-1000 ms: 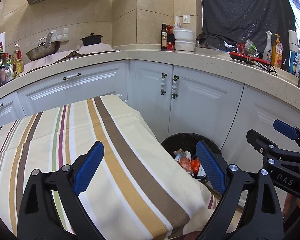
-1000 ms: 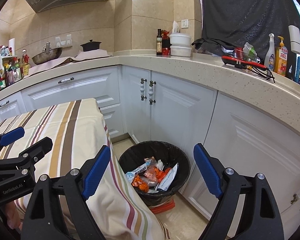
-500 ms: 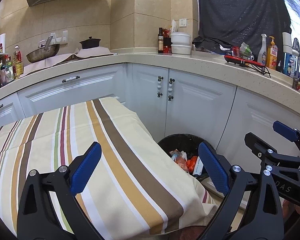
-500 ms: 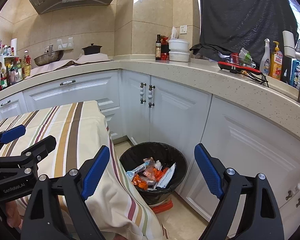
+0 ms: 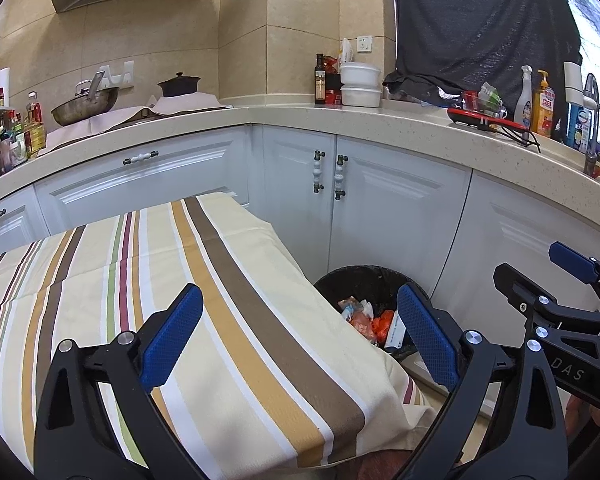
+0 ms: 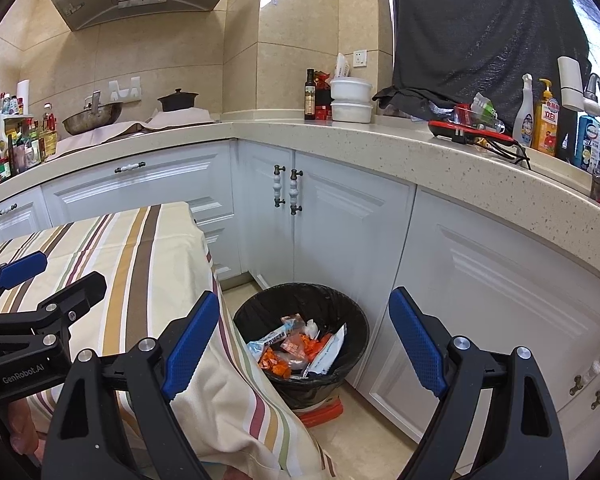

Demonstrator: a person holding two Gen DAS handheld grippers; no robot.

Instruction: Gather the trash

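Note:
A black-lined trash bin stands on the floor between the table and the corner cabinets; it also shows in the left wrist view, partly hidden by the table edge. Orange, white and blue wrappers lie inside it. My right gripper is open and empty, held high over the bin. My left gripper is open and empty above the right end of the striped tablecloth. Each gripper shows at the edge of the other's view.
White cabinets wrap around the corner under a speckled countertop with bottles, white bowls, a wok and a red tray. A dark cloth hangs at the back right. A tiled floor lies around the bin.
Both grippers have drawn back and risen a little; the bin and the table look smaller and lower. Both stay open and empty.

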